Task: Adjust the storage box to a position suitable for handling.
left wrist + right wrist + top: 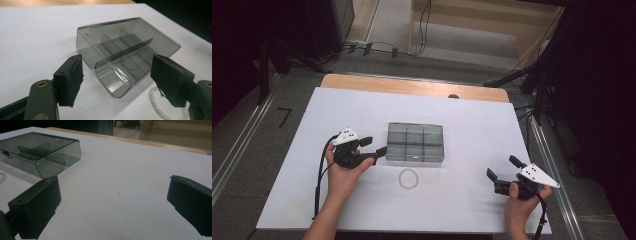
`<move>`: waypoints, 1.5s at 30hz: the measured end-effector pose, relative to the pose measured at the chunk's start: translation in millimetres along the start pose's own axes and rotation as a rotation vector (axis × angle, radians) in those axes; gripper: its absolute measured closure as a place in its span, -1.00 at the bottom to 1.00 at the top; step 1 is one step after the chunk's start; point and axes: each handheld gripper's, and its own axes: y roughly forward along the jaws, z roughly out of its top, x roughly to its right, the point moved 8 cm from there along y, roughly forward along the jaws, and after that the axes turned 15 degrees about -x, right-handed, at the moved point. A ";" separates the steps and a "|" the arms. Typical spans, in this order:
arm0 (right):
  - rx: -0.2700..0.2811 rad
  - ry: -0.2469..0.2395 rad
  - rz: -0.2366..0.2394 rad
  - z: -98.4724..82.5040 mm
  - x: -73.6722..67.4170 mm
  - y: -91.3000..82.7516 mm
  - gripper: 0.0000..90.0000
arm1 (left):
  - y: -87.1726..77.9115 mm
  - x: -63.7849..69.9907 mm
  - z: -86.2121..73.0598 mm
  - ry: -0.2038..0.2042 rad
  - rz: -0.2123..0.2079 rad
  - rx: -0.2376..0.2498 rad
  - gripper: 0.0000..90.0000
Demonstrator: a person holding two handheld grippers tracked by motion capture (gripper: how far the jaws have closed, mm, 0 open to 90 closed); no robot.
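Smoky clear plastic compartment box point(415, 142) closed on my white bench point(472, 130), just ahead of my left gripper point(374, 145) with jaws spread and empty, white bead bracelet point(408, 178) near its front edge, my right gripper point(500, 167) well apart, jaws wide and empty

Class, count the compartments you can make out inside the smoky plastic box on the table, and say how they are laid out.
6. The box holds two rows of three compartments: three along the far side, three along the near side, by the bead bracelet. The lid is shut, so finer dividers could be hidden.
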 end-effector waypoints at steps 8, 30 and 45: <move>-0.013 -0.026 0.005 1.7 -2.5 2.0 -1.00 | 0.2 9.1 -0.8 0.017 -0.058 0.015 -0.81; -0.034 -0.067 0.166 34.7 -55.6 0.9 -1.00 | 3.9 20.4 -4.8 0.069 -0.126 -0.005 -1.00; -0.063 -0.097 0.305 76.6 -96.3 10.3 -1.00 | 2.7 24.1 -2.2 0.069 -0.166 0.009 -1.00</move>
